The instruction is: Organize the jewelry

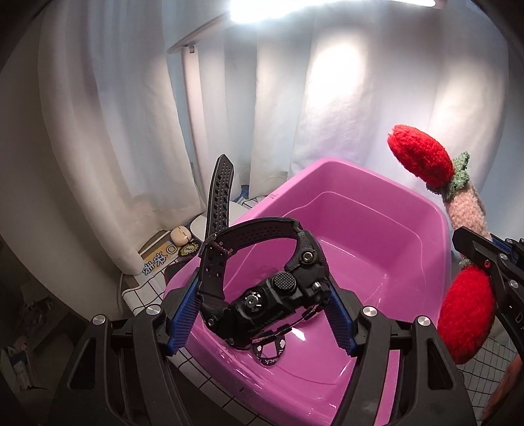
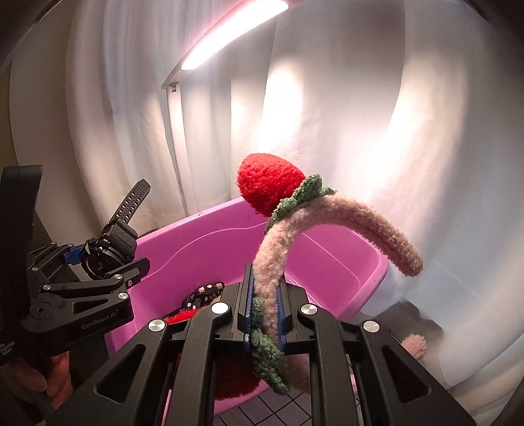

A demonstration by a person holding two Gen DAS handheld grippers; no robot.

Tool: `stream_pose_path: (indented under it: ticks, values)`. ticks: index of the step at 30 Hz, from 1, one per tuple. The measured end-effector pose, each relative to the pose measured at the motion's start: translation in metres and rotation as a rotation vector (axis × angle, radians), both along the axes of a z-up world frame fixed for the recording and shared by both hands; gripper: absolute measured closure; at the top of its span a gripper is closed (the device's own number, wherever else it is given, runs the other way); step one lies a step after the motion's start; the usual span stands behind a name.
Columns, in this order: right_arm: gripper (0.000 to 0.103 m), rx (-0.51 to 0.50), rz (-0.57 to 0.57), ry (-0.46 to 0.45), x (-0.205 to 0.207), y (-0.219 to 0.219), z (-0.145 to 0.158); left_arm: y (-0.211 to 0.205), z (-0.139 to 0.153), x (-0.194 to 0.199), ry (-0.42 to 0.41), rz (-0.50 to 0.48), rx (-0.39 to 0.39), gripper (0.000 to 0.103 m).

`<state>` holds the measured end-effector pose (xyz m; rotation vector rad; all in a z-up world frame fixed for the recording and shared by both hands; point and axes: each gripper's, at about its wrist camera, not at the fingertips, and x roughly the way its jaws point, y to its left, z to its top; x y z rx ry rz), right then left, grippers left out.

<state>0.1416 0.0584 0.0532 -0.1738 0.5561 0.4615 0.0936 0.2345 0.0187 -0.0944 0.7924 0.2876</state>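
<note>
So both hands are busy over the pink bin (image 1: 344, 229). The left hand-held gripper (image 1: 260, 314) has a chunky black watch (image 1: 271, 288) clamped between its blue pads, jaws standing fairly wide because the watch body fills the gap. The case sits sideways, one strap loops over the top, and the other strap end sticks straight up toward 12 o'clock. The watch hangs in the air above the near part of the bin, not touching it.

Down on the bin floor, right under the watch at about 6 o'clock from it, there's a small black band (image 1: 270, 349) with white print. Can't read all of it.

The right hand-held gripper (image 2: 265, 314) is pinched nearly closed on a fuzzy pink headband (image 2: 344, 213), pads squeezing the band. One red strawberry (image 2: 270, 182) with green leaves sits on the arc at 12 o'clock from the jaws, and the band curves off toward 3 o'clock, over the bin's far rim. A second strawberry (image 1: 465, 314) hangs below that gripper, seen at 3 o'clock in the left wrist view.

The bin sits on a bench (image 1: 209, 377) with a grid-pattern cover. White curtain (image 1: 131, 114) behind, lamp (image 2: 235, 29) glowing up top. A bit of the person's hand (image 2: 60, 377) shows at 8 o'clock in the right wrist view, holding the left unit.
</note>
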Motion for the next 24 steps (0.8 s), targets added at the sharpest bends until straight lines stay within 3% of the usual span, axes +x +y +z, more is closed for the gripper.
stream_pose_path:
  ticks: [20, 22, 24]
  values:
    - [0.091, -0.118, -0.034, 0.128, 0.066, 0.057, -0.045, 0.018, -0.051, 0.037, 0.121, -0.026, 0.016, 0.036]
    - [0.080, -0.131, -0.035, 0.146, 0.069, 0.061, -0.048, 0.018, -0.050, 0.037, 0.118, -0.029, 0.014, 0.035]
    - [0.043, -0.137, -0.053, 0.147, 0.070, 0.063, -0.048, 0.017, -0.049, 0.037, 0.120, -0.029, 0.016, 0.034]
